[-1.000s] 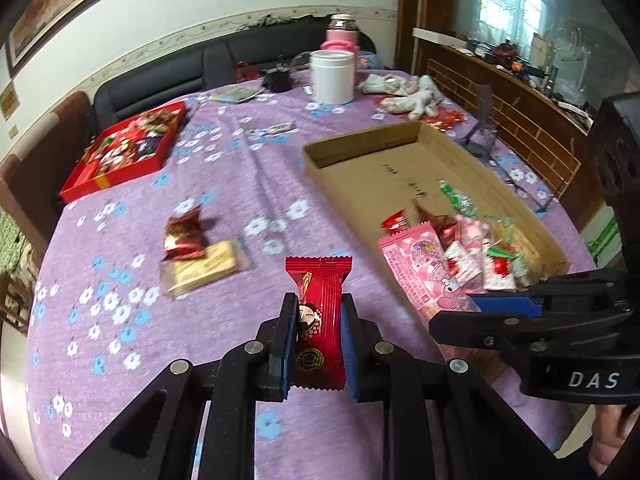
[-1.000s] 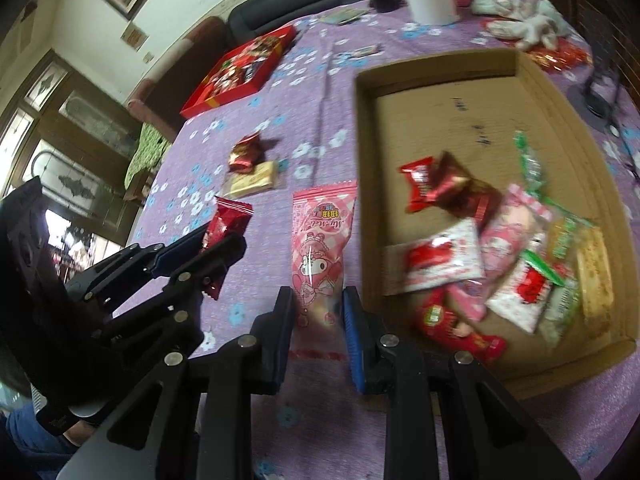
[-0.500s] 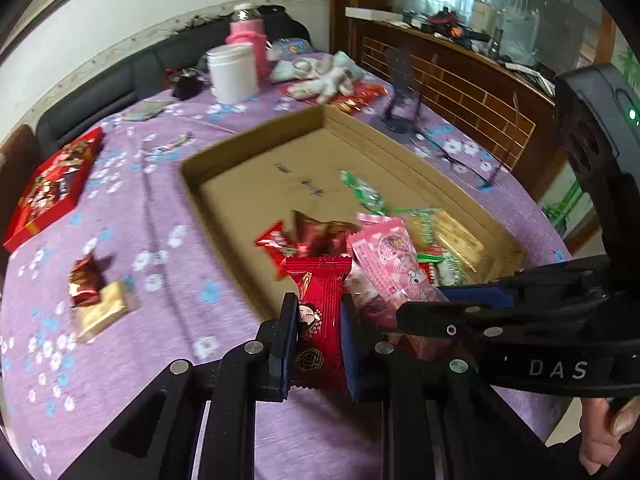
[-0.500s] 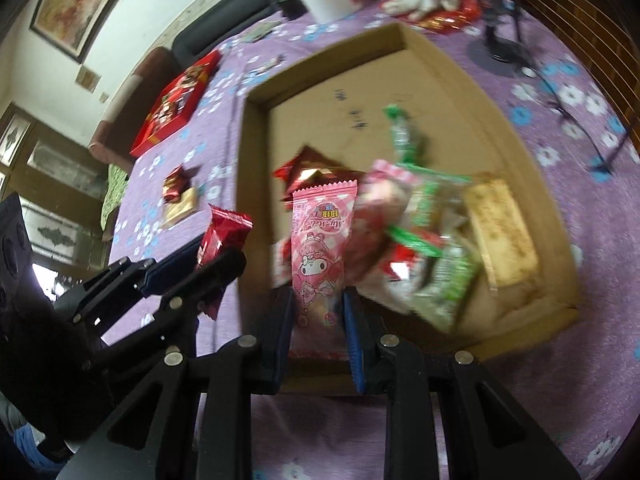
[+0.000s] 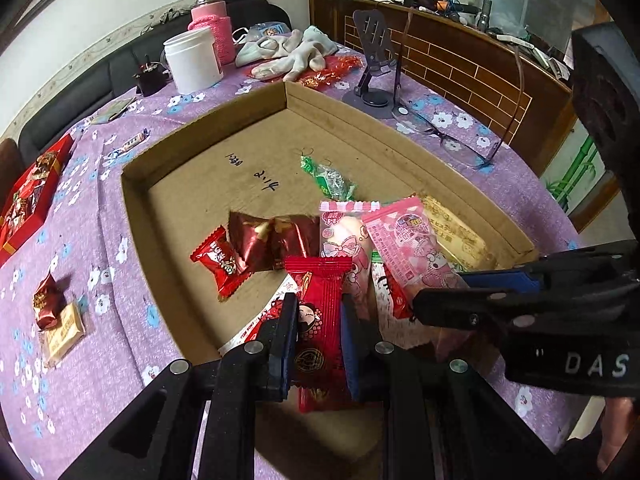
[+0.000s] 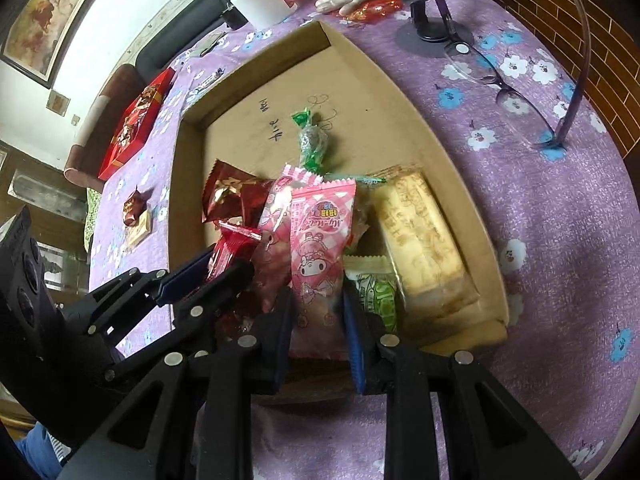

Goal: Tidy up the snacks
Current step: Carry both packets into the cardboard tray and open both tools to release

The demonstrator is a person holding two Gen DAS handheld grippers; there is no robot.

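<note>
Left hand-held gripper (image 5: pixel 318 330) pinching glossy red snack packet (image 5: pixel 320 300); right hand-held gripper (image 6: pixel 318 320) pinching pink cartoon packet (image 6: pixel 320 240); both above cardboard tray (image 5: pixel 400 136), wrapped snacks (image 5: pixel 256 240) heaped at its near end

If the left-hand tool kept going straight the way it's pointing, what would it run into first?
Probably the dark red foil snacks in the cardboard box. The left tool, gripping a red packet, aims just over them; depth is unclear, so it might pass above.

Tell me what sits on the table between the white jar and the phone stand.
In the left wrist view, a pair of whitish gloves lies between the white jar and the phone stand, with a red wrapper just in front of them.
</note>
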